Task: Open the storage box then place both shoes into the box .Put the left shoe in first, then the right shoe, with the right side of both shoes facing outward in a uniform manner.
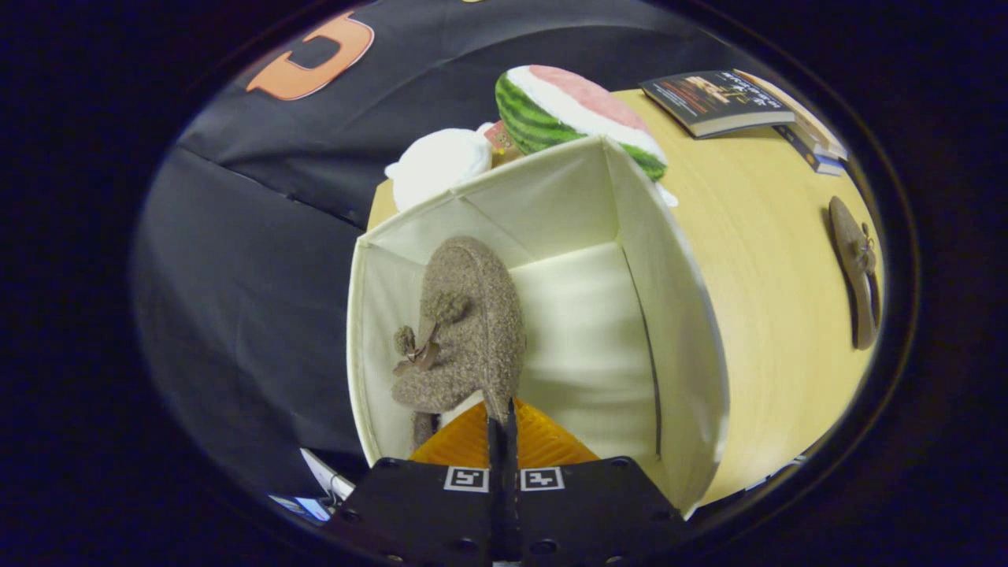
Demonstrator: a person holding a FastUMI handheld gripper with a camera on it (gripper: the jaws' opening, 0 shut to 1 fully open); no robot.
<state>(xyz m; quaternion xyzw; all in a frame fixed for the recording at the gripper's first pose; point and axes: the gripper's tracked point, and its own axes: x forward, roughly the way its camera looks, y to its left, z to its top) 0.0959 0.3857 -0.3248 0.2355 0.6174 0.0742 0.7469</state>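
A cream fabric storage box [677,315] stands open on the wooden table. Inside it, against the left wall, hangs a fuzzy brown slipper [472,331] with a small bow and pompoms, toe pointing away from me. My gripper [502,421] is shut on the slipper's heel edge, the two fingers pressed together on it over the box's near side. A second brown slipper [857,264] lies on its side on the table, well to the right of the box.
A watermelon-slice plush [567,110] and a white plush [437,165] sit just behind the box. Books [720,98] lie stacked at the table's far right. The right half of the box floor [583,339] is bare.
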